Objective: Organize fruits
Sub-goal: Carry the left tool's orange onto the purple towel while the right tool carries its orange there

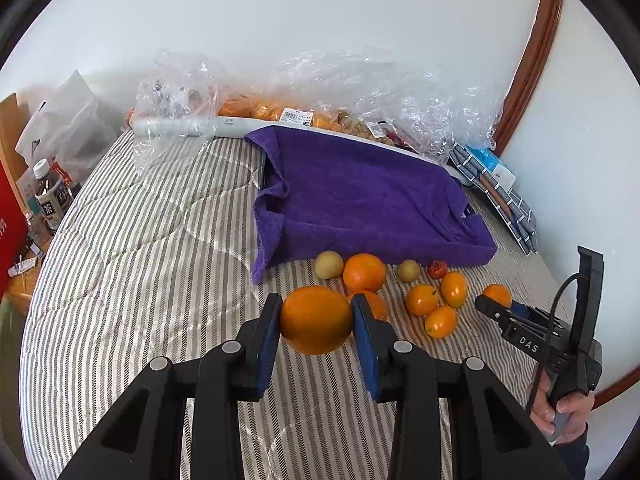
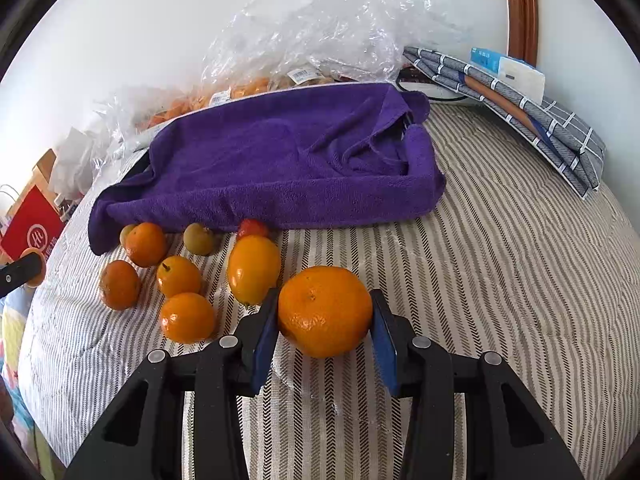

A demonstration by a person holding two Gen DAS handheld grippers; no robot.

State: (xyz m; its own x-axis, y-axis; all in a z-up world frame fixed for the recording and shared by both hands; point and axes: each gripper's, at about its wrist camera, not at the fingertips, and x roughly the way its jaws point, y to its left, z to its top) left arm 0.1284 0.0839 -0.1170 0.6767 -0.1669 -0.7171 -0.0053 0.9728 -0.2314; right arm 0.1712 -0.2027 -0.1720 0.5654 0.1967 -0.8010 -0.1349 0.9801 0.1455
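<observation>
My left gripper [image 1: 316, 320] is shut on a large orange [image 1: 316, 319] and holds it above the striped bedcover. My right gripper [image 2: 325, 322] is closed around a mandarin [image 2: 325, 310], both blue pads touching it, just above or on the cover; it also shows in the left wrist view [image 1: 496, 304]. Several loose fruits lie in front of a tray draped in a purple towel [image 1: 360, 196]: oranges [image 1: 364, 272], small oval orange fruits [image 2: 253, 269], two greenish round fruits [image 2: 199, 239] and a small red fruit [image 1: 437, 269].
Clear plastic bags of fruit [image 1: 304, 96] lie behind the towel-covered tray against the wall. Folded blue-grey cloth [image 2: 532, 120] lies at the right. Bottles [image 1: 50, 196] and a red box [image 2: 32, 232] stand off the left edge of the bedcover [image 1: 152, 240].
</observation>
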